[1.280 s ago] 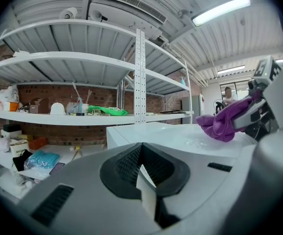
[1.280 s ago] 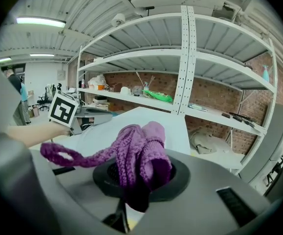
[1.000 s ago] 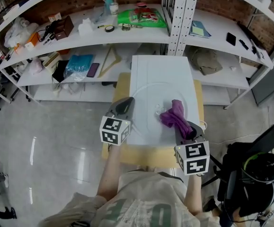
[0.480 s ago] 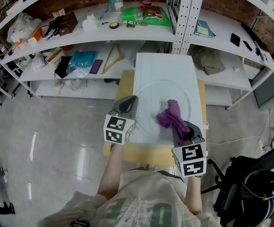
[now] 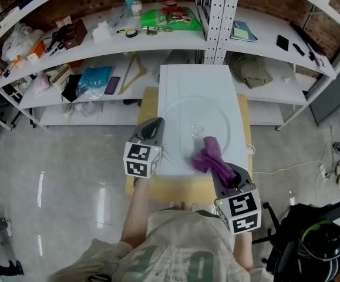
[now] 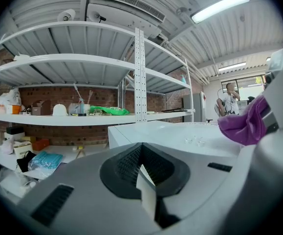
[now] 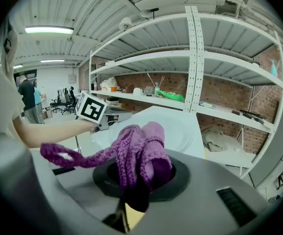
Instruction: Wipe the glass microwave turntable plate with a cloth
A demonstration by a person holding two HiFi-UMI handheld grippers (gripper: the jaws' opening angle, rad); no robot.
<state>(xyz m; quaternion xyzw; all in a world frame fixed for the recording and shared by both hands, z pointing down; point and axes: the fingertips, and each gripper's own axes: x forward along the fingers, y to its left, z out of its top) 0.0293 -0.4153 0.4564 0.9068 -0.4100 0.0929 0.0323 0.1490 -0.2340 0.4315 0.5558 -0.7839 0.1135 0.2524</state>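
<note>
The clear glass turntable plate (image 5: pixel 184 113) lies flat on a white table top (image 5: pixel 196 78); its rim is a faint circle. A purple knitted cloth (image 5: pixel 208 155) rests on the plate's near right part, and my right gripper (image 5: pixel 224 170) is shut on it. In the right gripper view the cloth (image 7: pixel 142 151) bunches out of the jaws of the right gripper (image 7: pixel 137 182), with the plate (image 7: pixel 183 131) beyond. My left gripper (image 5: pixel 153 129) sits at the plate's left rim. In the left gripper view the left gripper (image 6: pixel 142 153) shows its pads shut with nothing visible between them, and the cloth (image 6: pixel 246 124) hangs at the right.
The white top sits on a wooden table (image 5: pixel 149 107) with polished floor to the left. White shelves (image 5: pixel 158 37) behind hold bottles, bags and tools. A black chair (image 5: pixel 310 234) stands at the near right. People stand far off in both gripper views.
My right gripper has drawn the cloth across the plate toward its near rim. The left gripper has stayed at the left rim.
</note>
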